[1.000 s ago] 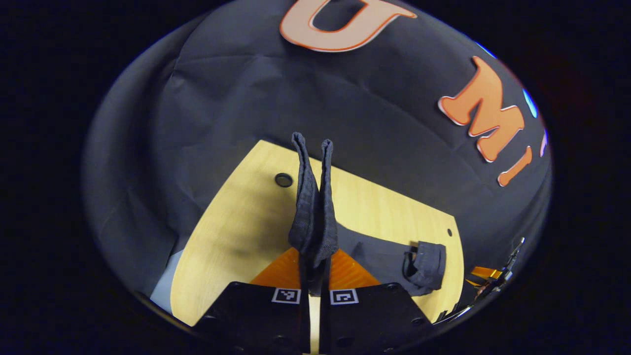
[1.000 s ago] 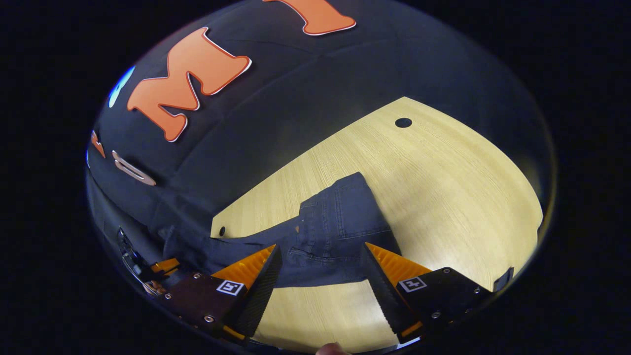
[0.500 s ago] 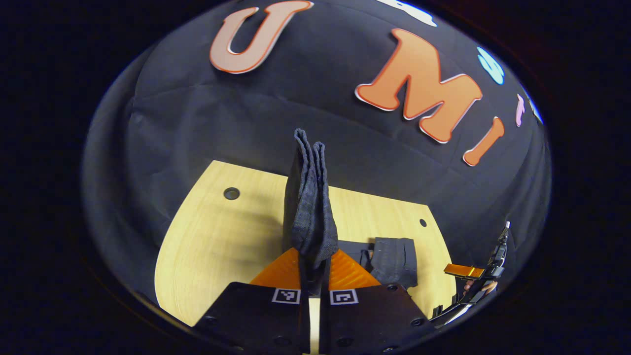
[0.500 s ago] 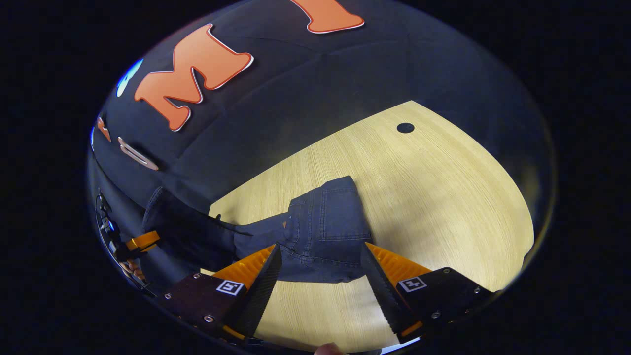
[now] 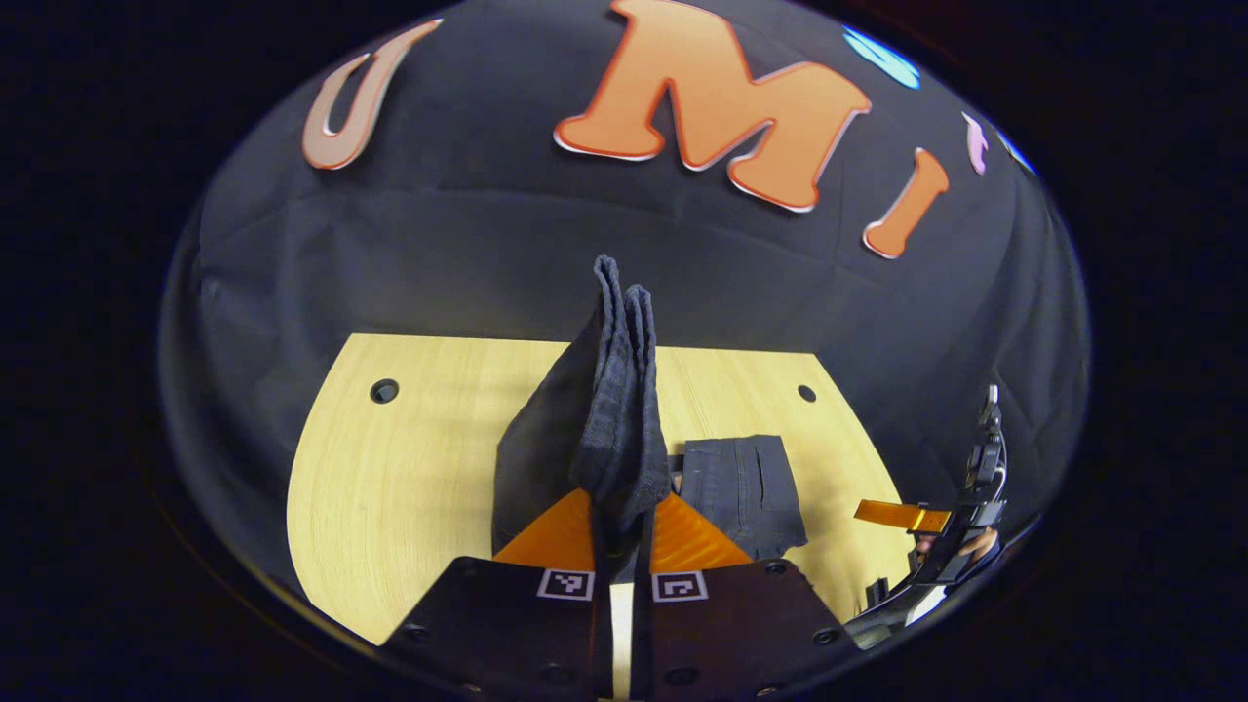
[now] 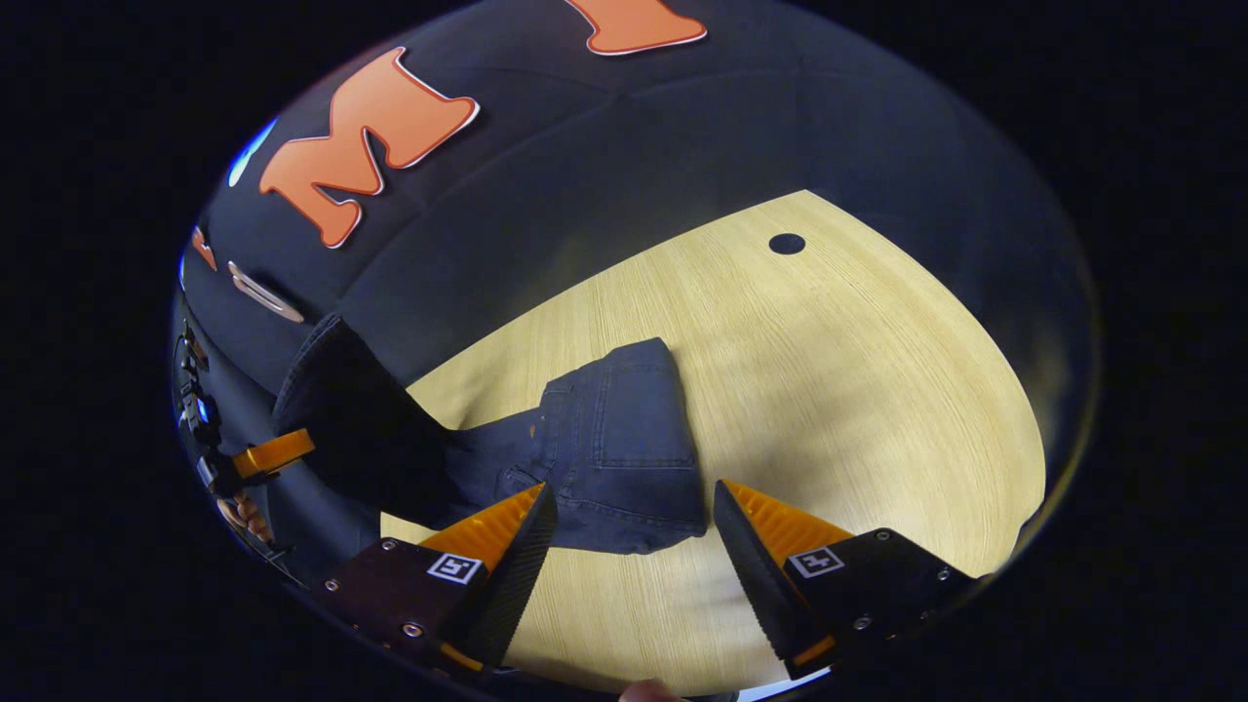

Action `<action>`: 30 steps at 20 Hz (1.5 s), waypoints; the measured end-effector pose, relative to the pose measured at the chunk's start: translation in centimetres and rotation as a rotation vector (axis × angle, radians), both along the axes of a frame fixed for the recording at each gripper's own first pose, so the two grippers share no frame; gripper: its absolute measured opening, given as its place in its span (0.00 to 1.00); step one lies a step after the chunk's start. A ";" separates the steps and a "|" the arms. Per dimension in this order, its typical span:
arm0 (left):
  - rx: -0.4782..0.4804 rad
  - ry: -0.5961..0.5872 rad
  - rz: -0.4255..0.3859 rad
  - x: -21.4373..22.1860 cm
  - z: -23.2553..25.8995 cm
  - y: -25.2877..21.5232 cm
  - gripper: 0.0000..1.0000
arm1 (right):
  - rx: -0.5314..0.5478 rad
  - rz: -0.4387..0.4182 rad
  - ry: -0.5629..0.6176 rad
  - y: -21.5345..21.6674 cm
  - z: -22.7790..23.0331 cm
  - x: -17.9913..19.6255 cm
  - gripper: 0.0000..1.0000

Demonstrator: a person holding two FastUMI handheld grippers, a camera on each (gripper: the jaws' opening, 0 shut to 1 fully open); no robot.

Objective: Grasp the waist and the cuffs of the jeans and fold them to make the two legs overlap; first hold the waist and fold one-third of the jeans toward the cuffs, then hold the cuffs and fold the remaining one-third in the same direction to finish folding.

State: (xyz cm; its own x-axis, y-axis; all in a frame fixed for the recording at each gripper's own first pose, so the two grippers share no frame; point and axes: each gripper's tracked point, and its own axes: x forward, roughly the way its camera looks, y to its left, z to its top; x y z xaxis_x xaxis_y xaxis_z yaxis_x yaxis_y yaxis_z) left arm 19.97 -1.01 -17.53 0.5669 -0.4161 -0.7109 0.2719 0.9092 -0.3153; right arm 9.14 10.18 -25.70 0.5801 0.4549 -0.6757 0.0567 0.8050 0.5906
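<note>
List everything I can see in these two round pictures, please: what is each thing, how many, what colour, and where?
jeans: one pair, dark blue; waist part folded flat on the table, cuff end lifted off it.
table: one, pale wood, under the jeans.
round holes: at least two, dark, near the table's far edge.
cloth wall: one, black, behind the table.
left claw: one, shut on the cuff end of the jeans.
right claw: one, open, hovering just short of the folded waist part.
hand: one, holding the left claw, at the left edge of the right gripper view.
</note>
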 end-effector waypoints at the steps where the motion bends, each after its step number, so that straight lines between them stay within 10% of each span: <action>1: 0.014 0.000 -0.021 -0.1 -0.5 -1.0 0.07 | 0.003 0.006 0.002 0.0 0.0 0.0 0.98; 12: 0.196 0.068 -0.271 -3.9 -8.5 -11.4 0.09 | -0.001 0.014 -0.040 -0.5 0.2 0.9 0.99; 16: 0.200 0.103 -0.283 -4.9 -10.0 -12.9 0.20 | -0.057 0.010 -0.108 -0.8 1.0 1.2 0.98; 18: 0.125 0.104 -0.296 -5.7 -9.6 -14.5 0.48 | -0.084 0.017 -0.145 -0.8 1.8 1.3 0.98; 24: 0.044 0.015 -0.192 -5.6 -6.6 -13.4 0.84 | -0.199 0.008 -0.303 -1.2 5.2 1.3 0.99; 30: 0.013 -0.206 -0.027 -5.2 0.1 -7.8 0.93 | -0.333 -0.017 -0.532 -0.2 12.8 -0.4 0.98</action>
State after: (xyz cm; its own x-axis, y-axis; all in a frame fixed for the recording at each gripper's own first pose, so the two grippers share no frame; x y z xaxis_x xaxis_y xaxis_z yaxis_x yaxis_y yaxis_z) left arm 14.78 -8.84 -17.46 0.6898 -0.4250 -0.5861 0.3540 0.9042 -0.2390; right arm 8.69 9.97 -12.94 0.8812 0.2573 -0.3967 -0.1614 0.9523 0.2591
